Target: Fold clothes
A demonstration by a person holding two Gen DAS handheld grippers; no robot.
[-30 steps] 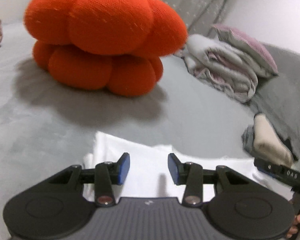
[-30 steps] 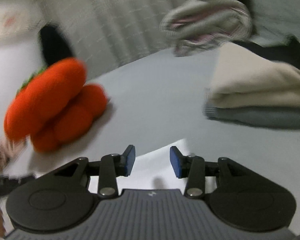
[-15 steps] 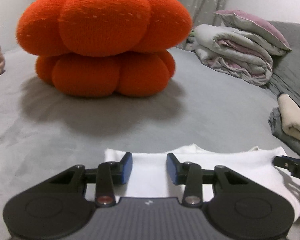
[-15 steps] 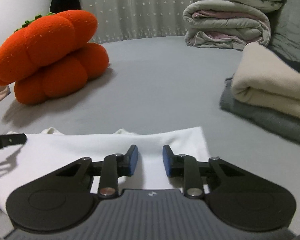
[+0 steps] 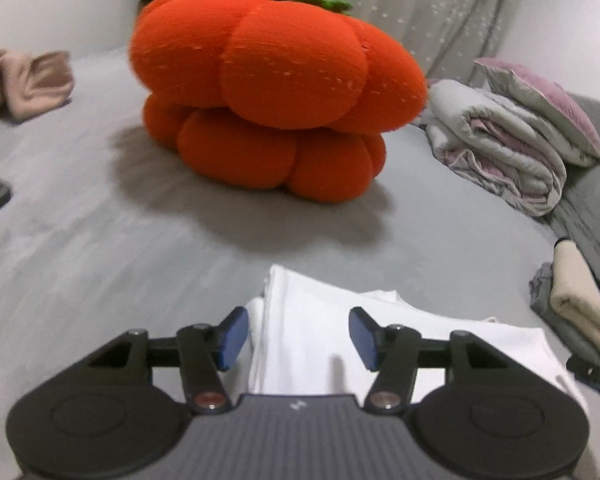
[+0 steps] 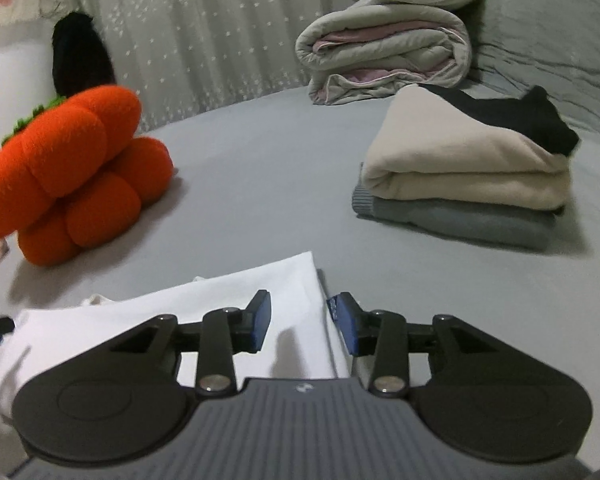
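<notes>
- Left wrist view: the white garment [image 5: 312, 340] lies folded on the grey bed, just ahead of and under the left gripper [image 5: 296, 338]. Its stacked left end, with the layered edges showing, sits between the two blue fingers [image 5: 232, 338].
- Same view: the fingers stand fairly wide and are opening; the cloth is between them, but neither pad presses on it, so nothing is held.
- Same view: the garment's long axis runs crosswise, from the left gripper off to the right, where the tip of the other tool [image 5: 596, 372] shows at its far end. The orange cushion [image 5: 276, 92] sits well beyond, toward the bed's far side.
- Right wrist view: the garment [image 6: 160, 320] stretches leftward from the right gripper [image 6: 300, 322]. Its right end edge [image 6: 324, 304] falls in the gap between the fingers; the left finger [image 6: 260, 320] is over white cloth, the right one over bare bed.
- Same view: these fingers are moderately apart and opening, with no grip on the cloth.
- Same view: the folded stack [image 6: 464, 184] lies well apart, ahead and to the right, toward the bed's right side.
- Judgement: each gripper sits at its own short end, so neither is nearer overall; a further fold would likely bring one end across the long axis to the other.
</notes>
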